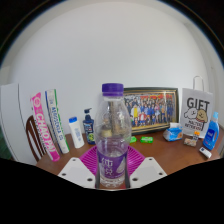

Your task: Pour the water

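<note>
A white wall backs a brown tabletop, its far edge lined with a framed group photo, a white gift bag, tall flat packets and small bottles. A green mat lies on the tabletop behind the clear water bottle with purple cap, which stands upright between the fingers of the gripper, close against the camera. Both pink pads flank its lower body; whether they press on it cannot be told.
</note>
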